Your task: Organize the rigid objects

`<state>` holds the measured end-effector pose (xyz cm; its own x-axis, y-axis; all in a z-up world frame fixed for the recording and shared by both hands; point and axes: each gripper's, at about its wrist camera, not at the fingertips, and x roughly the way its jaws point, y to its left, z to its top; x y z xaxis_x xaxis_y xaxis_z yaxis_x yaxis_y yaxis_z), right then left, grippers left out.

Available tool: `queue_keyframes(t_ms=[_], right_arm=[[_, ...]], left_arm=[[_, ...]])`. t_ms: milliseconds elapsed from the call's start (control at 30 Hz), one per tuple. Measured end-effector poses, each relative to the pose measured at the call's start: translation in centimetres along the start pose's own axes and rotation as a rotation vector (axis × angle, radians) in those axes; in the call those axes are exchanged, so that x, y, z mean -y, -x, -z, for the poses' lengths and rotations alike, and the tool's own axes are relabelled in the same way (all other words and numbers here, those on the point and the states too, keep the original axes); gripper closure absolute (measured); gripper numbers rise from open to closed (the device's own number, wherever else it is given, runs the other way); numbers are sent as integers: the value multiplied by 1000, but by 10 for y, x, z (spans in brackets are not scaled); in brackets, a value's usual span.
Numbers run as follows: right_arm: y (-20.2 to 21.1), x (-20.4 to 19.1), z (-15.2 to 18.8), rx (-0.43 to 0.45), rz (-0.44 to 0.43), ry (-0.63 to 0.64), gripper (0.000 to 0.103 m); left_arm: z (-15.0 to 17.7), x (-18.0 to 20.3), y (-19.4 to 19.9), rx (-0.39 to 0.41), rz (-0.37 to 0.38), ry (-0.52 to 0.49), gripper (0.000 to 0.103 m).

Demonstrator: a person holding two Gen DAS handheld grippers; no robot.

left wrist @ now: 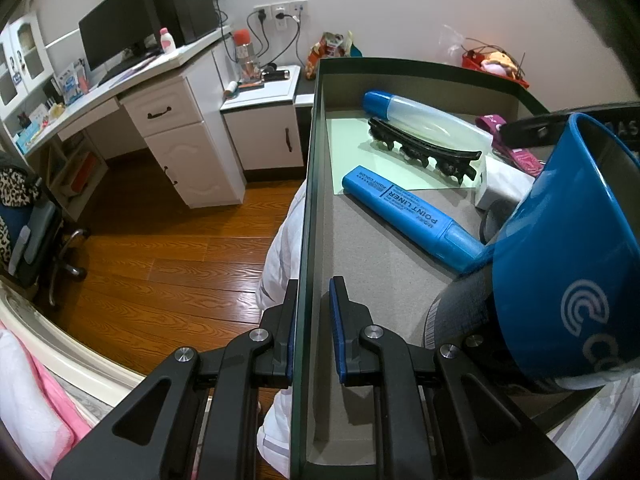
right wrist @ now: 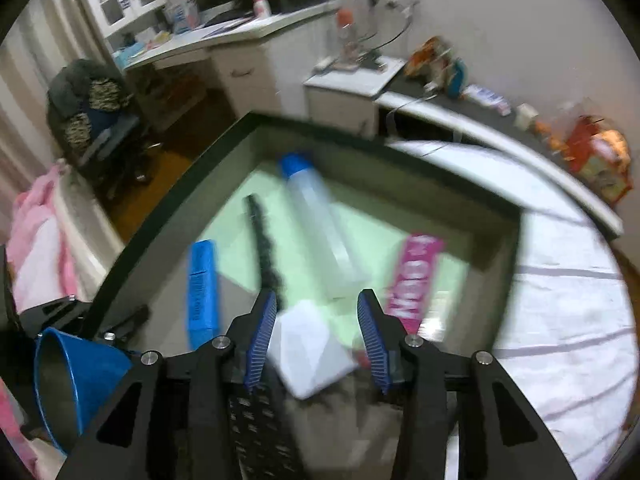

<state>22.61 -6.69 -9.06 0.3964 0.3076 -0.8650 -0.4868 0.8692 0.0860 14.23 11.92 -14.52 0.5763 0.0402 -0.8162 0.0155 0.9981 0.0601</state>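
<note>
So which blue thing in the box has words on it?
The flat blue marker, printed POINT LINER down its side. The clear bottle only has a plain blue cap, and the blue cup carries just a white logo.

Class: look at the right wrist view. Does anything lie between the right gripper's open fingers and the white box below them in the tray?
Nothing visible does. The right gripper hangs open directly over the white box, with the black comb off to one side.

We are keeping left gripper [left wrist: 314, 300] angled steeply down, jaws clamped. Right gripper [right wrist: 316, 312] pointing steeply down too, jaws standing partly apart, pads bare.
</note>
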Motion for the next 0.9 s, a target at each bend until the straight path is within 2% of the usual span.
queue_keyframes(t_ms=[100,233,367,400,433,500,900], right_arm=[[16,9,7,22,79,-1,58],[29,19,15,40,125,-24,46],[38,14,23,61,143,-31,46],[40,11,25,67,149,-30,41],[40,6,26,68,155,-32,29],[43,-4,29,92,160,-26,23],[47,-23,38,118,131,-27,23]], left_arm=[[0,0,0,0,1,1,91],[-1,4,0,0,1,2,91],[-1,4,0,-1,0,-1,91],[-1,2,0,0,1,1,91],[-1,2,0,-1,1,1,91],[-1,2,0,-1,0,1,91],[-4,5,-1,-8,2,0,91]])
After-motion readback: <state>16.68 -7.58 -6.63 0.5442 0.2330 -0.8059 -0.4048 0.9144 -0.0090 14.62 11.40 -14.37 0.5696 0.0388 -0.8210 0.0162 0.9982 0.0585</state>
